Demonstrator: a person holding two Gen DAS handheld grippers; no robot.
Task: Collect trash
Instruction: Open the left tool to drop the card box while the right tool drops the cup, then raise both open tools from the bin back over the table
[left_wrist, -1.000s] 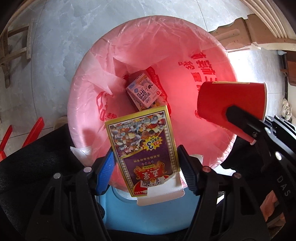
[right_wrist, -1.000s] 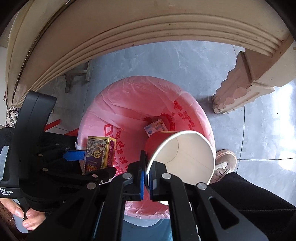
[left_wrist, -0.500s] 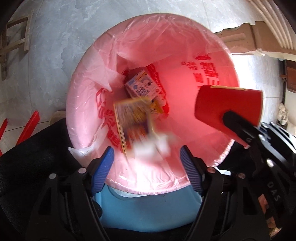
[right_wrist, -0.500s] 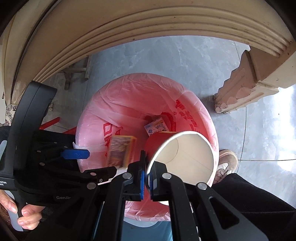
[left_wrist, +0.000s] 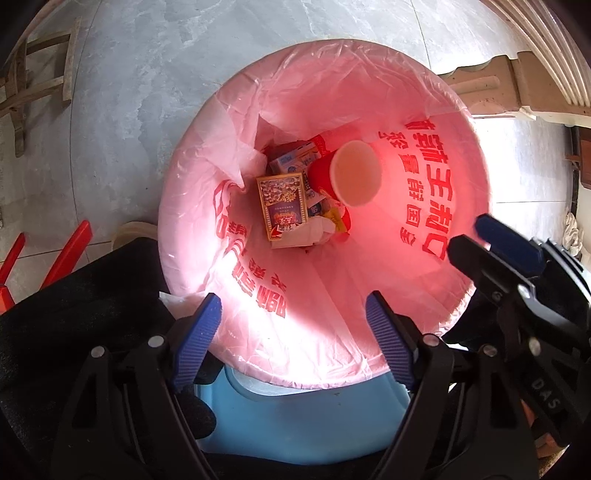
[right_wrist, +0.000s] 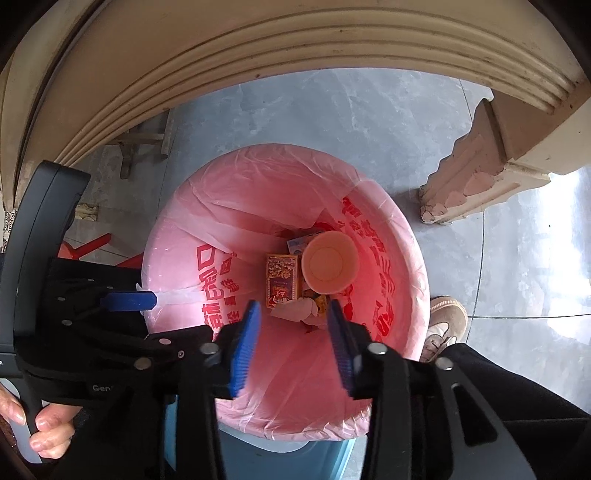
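A blue bin lined with a pink bag (left_wrist: 436, 122) (right_wrist: 207, 206) stands on the floor below both grippers. At its bottom lie a yellow-edged printed box (left_wrist: 282, 206) (right_wrist: 282, 280), a red paper cup (left_wrist: 351, 179) (right_wrist: 330, 262) with its mouth facing up, and a small blue-and-white carton (left_wrist: 293, 160) (right_wrist: 301, 242). My left gripper (left_wrist: 293, 341) is open and empty above the bin's near rim. My right gripper (right_wrist: 293, 345) is open and empty above the bin; it also shows at the right of the left wrist view (left_wrist: 491, 251).
A cream carved table edge (right_wrist: 258, 62) curves overhead and its leg (right_wrist: 476, 173) stands right of the bin. A wooden stool (left_wrist: 33, 81) and red bars (left_wrist: 62, 254) lie at the left. The person's shoe (right_wrist: 445, 325) is beside the bin.
The left gripper opened and the printed box fell into the bin. The right gripper opened and the red cup fell in beside it. Both grippers are now empty.
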